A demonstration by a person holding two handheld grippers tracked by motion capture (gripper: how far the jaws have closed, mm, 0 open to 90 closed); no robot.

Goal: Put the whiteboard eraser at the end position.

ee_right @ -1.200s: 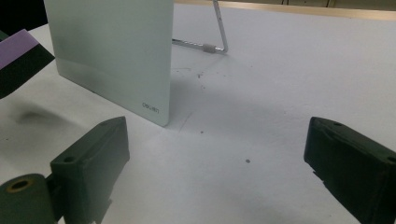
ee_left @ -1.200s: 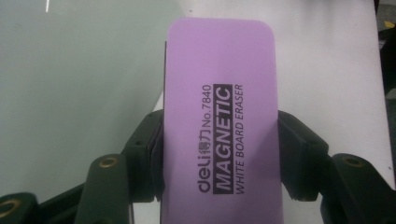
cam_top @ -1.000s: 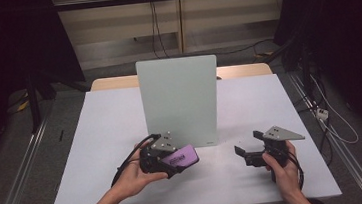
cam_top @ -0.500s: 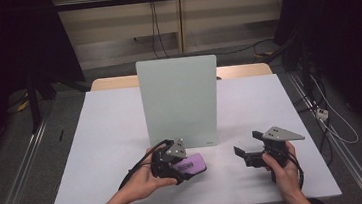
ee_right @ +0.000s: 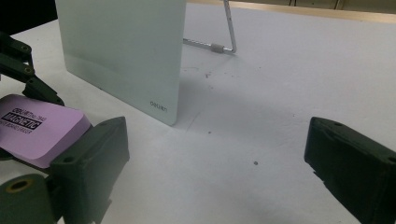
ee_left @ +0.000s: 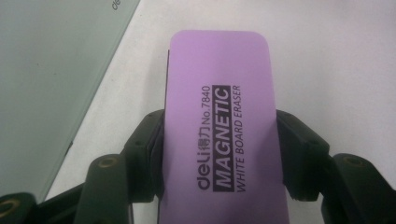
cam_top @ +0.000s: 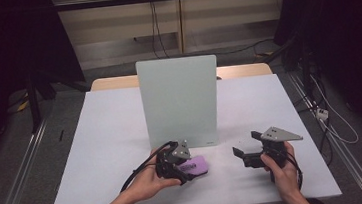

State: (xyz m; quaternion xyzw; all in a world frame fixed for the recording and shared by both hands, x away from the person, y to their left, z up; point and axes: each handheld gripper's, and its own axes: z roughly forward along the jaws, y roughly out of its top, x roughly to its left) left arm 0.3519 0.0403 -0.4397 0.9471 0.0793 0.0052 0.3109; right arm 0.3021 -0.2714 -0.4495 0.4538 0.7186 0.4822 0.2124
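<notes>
Left to right, as seen from the high view. A white desk (cam_top: 98,155) is set in a dark room w/ cables on the floor behind.

At near left, the left gripper (cam_top: 177,163) is held low over the desk by the person's left hand (cam_top: 149,181). Its fingers (ee_left: 299,158) are closed onto a purple eraser (ee_left: 222,135), one pressed against each long side, about halfway along. The eraser is a flat slab w/ rounded corners and a smooth matte top, printed "deli No.7840 MAGNETIC WHITE BOARD ERASER"; a dark layer, probably felt, is glimpsed under one edge. Its long axis runs straight out along the gripper's own line, away from the hand; in the high view that end is pointed to the right, toward the other gripper. Whether the eraser is resting on the desk or lifted just off it cannot be told.

At centre, just beyond the eraser, a pale green-white board (cam_top: 179,102) is stood upright, tilted back a little on a thin metal leg (ee_right: 229,28) seen behind it in the right gripper view. Its face is smooth, slightly glossy and looks blank; a small "deli" mark sits at a lower corner. The board's foot is near the eraser but apart from it.

At right, the right gripper (cam_top: 247,155) is held by the right hand (cam_top: 278,170), fingers (ee_right: 93,158) spread wide w/ nothing between them, only bare desk.

Judgement: the left gripper is the nearer to the board and already has the eraser, so any wipe would depend on turning the eraser's flat underside toward the board face, which lies beyond it.
</notes>
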